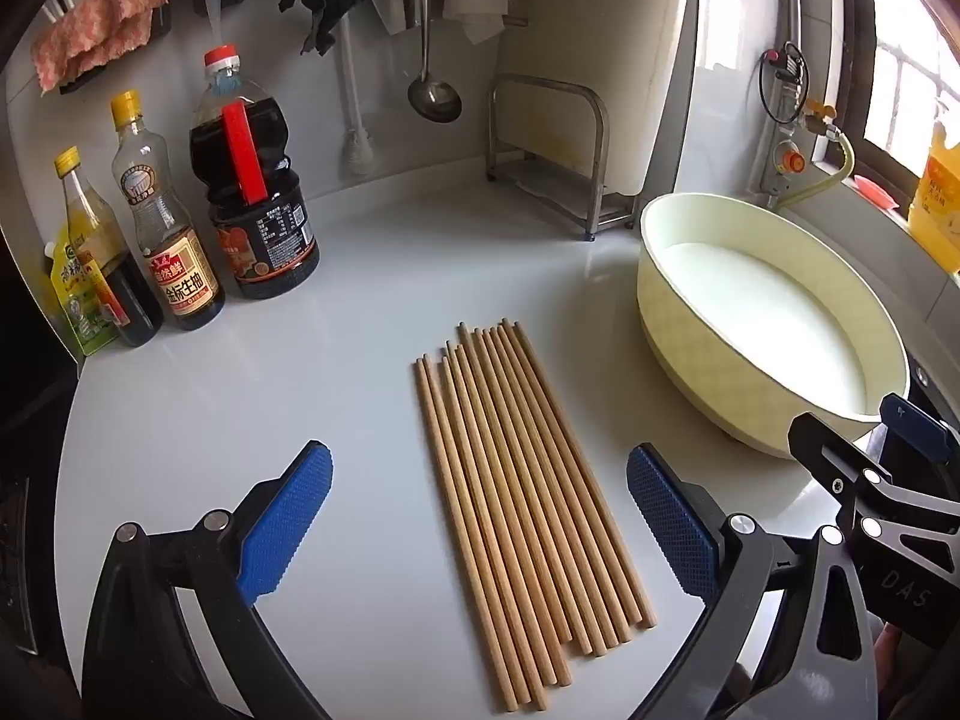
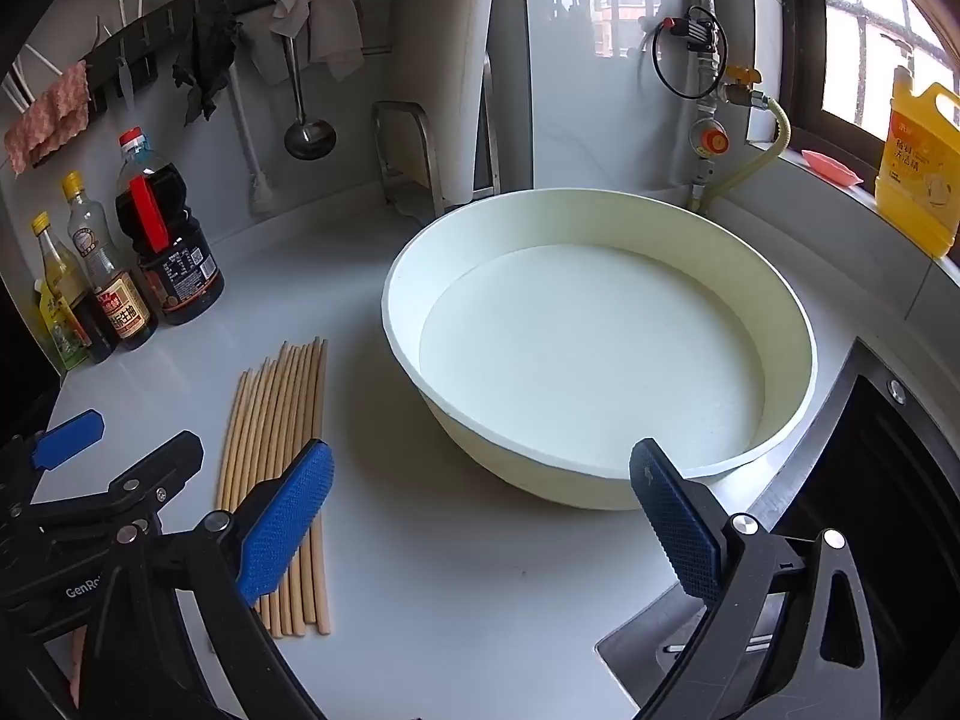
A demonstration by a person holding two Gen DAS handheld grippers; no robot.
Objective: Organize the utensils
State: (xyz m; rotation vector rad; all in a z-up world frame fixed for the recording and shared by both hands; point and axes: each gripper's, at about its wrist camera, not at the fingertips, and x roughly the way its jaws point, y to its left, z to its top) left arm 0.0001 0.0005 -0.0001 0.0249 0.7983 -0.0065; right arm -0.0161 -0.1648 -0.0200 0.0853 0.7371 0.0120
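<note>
A bundle of wooden chopsticks [image 1: 528,516] lies flat on the white desk [image 1: 360,276], side by side and roughly parallel, near the desk's front edge and left of a large pale basin [image 2: 600,348]. The basin sits apart from the chopsticks, towards the desk's right edge, beside a dark sunken opening [image 2: 870,480] at that edge.

The left gripper [image 1: 480,516] hangs above the chopsticks with its jaws spread wide on either side of the bundle, touching none of it and holding nothing. The right gripper [image 2: 480,516] hangs over bare desk in front of the basin, its jaws equally wide and empty; its left blue pad covers part of the chopsticks in the right wrist view.

Along the desk's back left corner stand three sauce bottles [image 1: 198,222] and a green pouch [image 1: 75,300]. A metal rack [image 1: 552,156] stands at the back edge, with a ladle [image 1: 433,90] and cloths [image 1: 102,24] hung on the wall above. A yellow jug [image 2: 918,162] stands on the window ledge
</note>
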